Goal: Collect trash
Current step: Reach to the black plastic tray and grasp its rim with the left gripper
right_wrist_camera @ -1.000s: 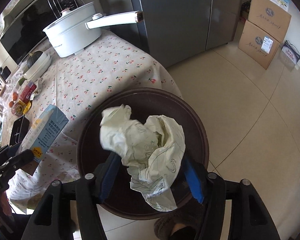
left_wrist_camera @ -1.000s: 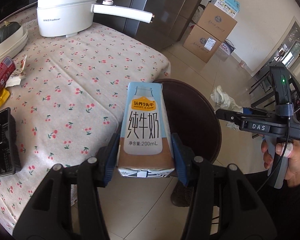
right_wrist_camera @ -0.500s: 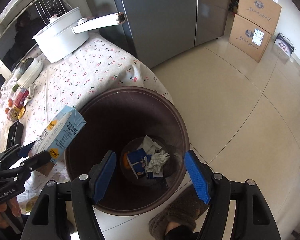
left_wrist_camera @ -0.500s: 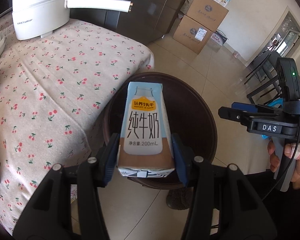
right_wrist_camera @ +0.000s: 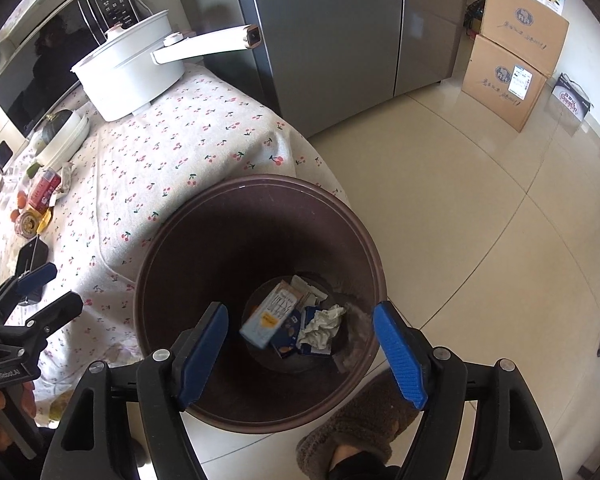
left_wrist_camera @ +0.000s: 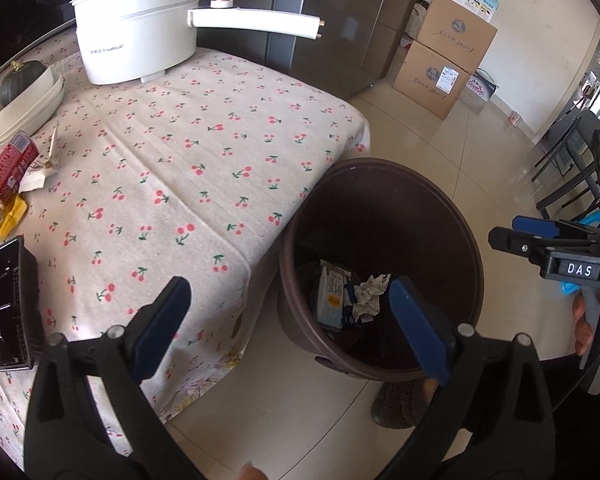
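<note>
Beside table (left_wrist_camera: 204, 184) corner, both grippers (left_wrist_camera: 288, 328) (right_wrist_camera: 300, 344) over bin (right_wrist_camera: 364, 248), jaws opening, empty; next, probably light, crushable can (left_wrist_camera: 8, 168) near left edge, best pinched across its middle.

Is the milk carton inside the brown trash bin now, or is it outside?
Inside. The milk carton lies at the bottom of the brown trash bin, beside a crumpled paper.

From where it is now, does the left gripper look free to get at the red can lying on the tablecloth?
Probably yes. The left gripper is empty, jaws opening, and the cherry-print tablecloth between it and the red can is bare. Wrappers crowd the can's far side only.
</note>
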The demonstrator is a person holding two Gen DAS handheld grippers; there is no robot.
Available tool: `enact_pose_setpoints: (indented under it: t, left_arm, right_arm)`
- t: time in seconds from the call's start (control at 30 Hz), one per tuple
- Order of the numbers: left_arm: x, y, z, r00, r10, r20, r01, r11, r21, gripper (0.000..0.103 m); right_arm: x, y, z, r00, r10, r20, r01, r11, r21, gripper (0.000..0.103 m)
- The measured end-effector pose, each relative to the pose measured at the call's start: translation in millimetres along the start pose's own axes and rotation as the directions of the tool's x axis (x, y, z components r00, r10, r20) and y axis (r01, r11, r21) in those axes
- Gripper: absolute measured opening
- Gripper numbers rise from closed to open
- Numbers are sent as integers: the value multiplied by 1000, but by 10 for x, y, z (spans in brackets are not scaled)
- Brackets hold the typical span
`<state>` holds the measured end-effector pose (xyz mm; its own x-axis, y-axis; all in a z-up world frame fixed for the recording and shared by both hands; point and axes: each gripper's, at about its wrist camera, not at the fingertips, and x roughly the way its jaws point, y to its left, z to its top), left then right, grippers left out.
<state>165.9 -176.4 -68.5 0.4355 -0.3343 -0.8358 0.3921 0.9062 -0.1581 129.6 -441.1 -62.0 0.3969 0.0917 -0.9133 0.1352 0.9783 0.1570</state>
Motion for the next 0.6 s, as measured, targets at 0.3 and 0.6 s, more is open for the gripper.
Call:
enact_pose_setpoints:
  t: [0.3,0.6]
  left_arm:
    - [-227,545,-123,994,103,-29,-105,990,-98,102]
    - [-521,1293,-268,982,185,-49,-191,950,-248,102]
  right_arm:
    - [-22,356,109,1000,29,4,-29,999,-44,83]
    - [24,1037,219,998,68,-4,-67,986,-155,85]
